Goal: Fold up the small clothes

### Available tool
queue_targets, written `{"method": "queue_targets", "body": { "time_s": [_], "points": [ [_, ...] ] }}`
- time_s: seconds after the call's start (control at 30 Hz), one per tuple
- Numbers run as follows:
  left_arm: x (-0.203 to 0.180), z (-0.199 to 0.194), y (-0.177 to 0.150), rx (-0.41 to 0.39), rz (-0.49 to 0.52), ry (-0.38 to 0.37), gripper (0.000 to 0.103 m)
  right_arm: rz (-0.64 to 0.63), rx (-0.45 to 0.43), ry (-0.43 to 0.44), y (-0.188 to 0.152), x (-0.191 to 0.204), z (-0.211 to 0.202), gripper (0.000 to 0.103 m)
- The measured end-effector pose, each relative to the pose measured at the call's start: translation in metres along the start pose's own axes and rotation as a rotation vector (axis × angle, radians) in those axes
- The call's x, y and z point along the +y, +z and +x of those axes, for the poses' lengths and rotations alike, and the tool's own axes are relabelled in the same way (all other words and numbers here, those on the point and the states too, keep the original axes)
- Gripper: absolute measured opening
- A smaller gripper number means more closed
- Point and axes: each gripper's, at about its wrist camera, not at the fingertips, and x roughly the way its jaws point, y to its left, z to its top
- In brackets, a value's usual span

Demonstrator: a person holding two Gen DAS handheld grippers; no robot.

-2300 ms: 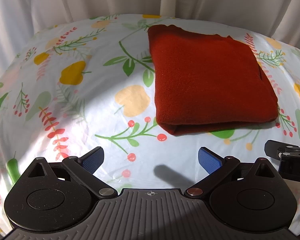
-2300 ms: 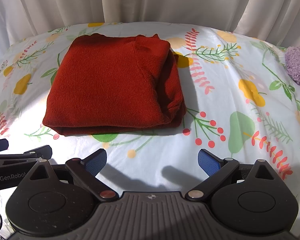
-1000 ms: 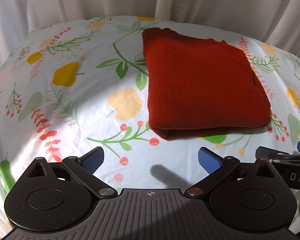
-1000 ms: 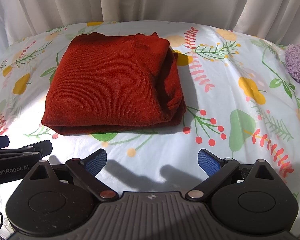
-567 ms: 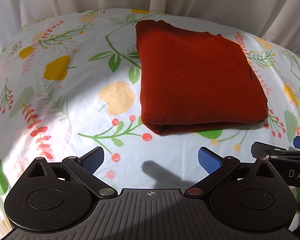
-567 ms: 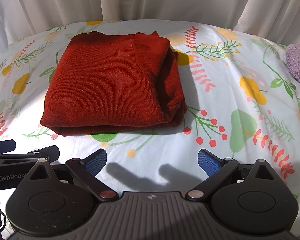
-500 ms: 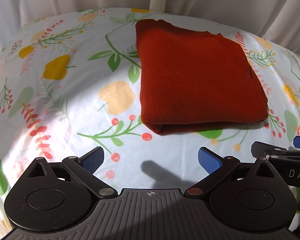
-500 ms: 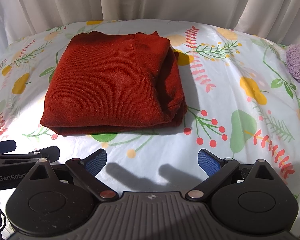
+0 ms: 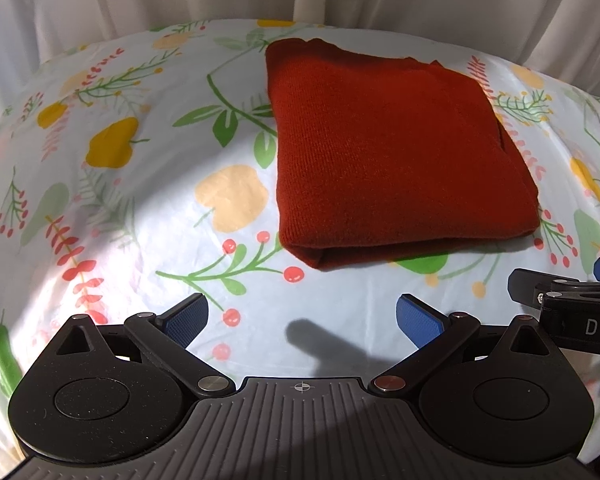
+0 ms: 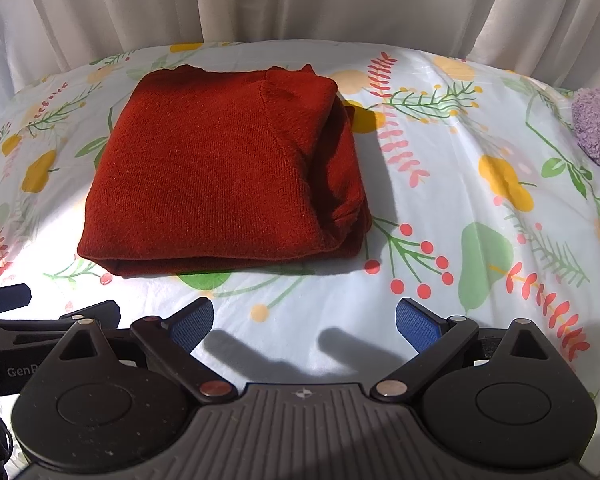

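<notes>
The left gripper (image 9: 300, 316) hangs over the near edge of the bed (image 9: 112, 216), jaws spread wide, nothing between the blue pads (image 9: 185, 322). It sits clear of the cloth, which suggests a pause for checking, not a grasp under way.

The sweater (image 9: 388, 160) lies toward the far edge of the bed, about midway across, folded into a squarish packet. It is a rust-red knit with a fine ribbed grain, soft and thick. The fold along its near side is rounded and shows two layers. In the right wrist view the sweater (image 10: 204, 176) has a neat left side, while its right side bunches into loose creases where a sleeve or shoulder seems tucked in. In my judgement the fold is done or nearly so; that bunched side is the only part that might want tidying.

The sheet is smooth white cloth printed with leaves, berries and yellow fruit, lightly wrinkled, lit by a bright patch near the grippers. White curtains (image 10: 300, 0) hang in pleats behind the bed.

The right gripper (image 10: 304, 320) is held beside the left, also over the near edge, jaws equally wide and empty.

At the right edge of the bed lies a fuzzy lilac item (image 10: 596, 128), well apart from the sweater; I cannot tell what it is.
</notes>
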Motion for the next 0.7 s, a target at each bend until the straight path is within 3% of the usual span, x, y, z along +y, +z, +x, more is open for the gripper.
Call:
{"method": "queue_targets", "body": {
  "time_s": [0.7],
  "points": [
    [-0.0006,0.004,-0.0021,0.025,0.004,0.035,0.103,-0.003,-0.001,-0.005,0.0,-0.0016,0.0017,0.098]
  ]
}}
